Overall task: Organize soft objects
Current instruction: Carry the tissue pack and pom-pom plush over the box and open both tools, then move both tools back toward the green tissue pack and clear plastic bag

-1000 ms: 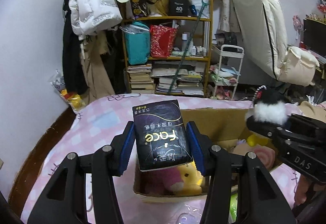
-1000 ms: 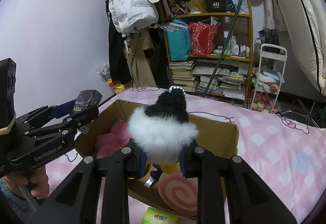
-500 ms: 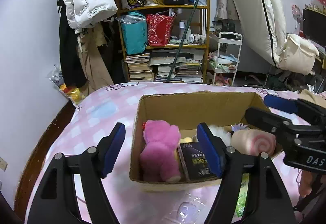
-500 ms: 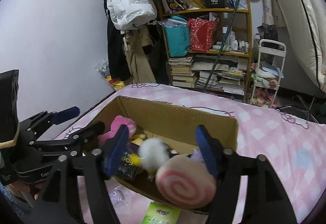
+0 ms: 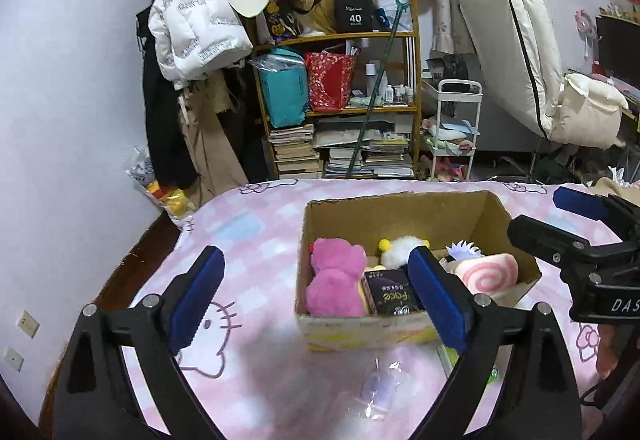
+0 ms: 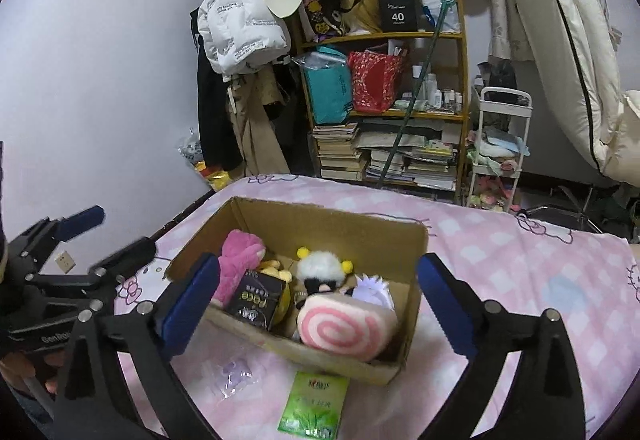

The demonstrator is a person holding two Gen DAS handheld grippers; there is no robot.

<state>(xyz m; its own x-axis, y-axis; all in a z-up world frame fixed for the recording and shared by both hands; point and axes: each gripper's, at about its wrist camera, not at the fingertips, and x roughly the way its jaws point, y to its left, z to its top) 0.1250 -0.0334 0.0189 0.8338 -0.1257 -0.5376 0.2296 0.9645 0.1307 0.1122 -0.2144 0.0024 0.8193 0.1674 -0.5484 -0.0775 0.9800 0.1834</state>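
Plush toys (image 6: 320, 272) fill the cardboard box (image 6: 344, 224) beyond both spread, empty grippers (image 5: 316, 296) (image 6: 320, 300)

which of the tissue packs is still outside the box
The green tissue pack, flat on the pink sheet before the box; the black pack sits inside.

Cardboard box (image 6: 404, 240) on the bedspread (image 6: 520, 272), bookshelf (image 6: 400, 111) behind it. Inside the box: plush bear (image 6: 238, 260) at the left end, tissue pack (image 6: 258, 298) just beside it, fluffy toy (image 6: 322, 268) toward the middle, swirl cushion (image 6: 344, 332) at the near right. In front of the box, on the bedspread: tea packet (image 6: 314, 406) and, left of it, plastic wrapper (image 6: 234, 378).
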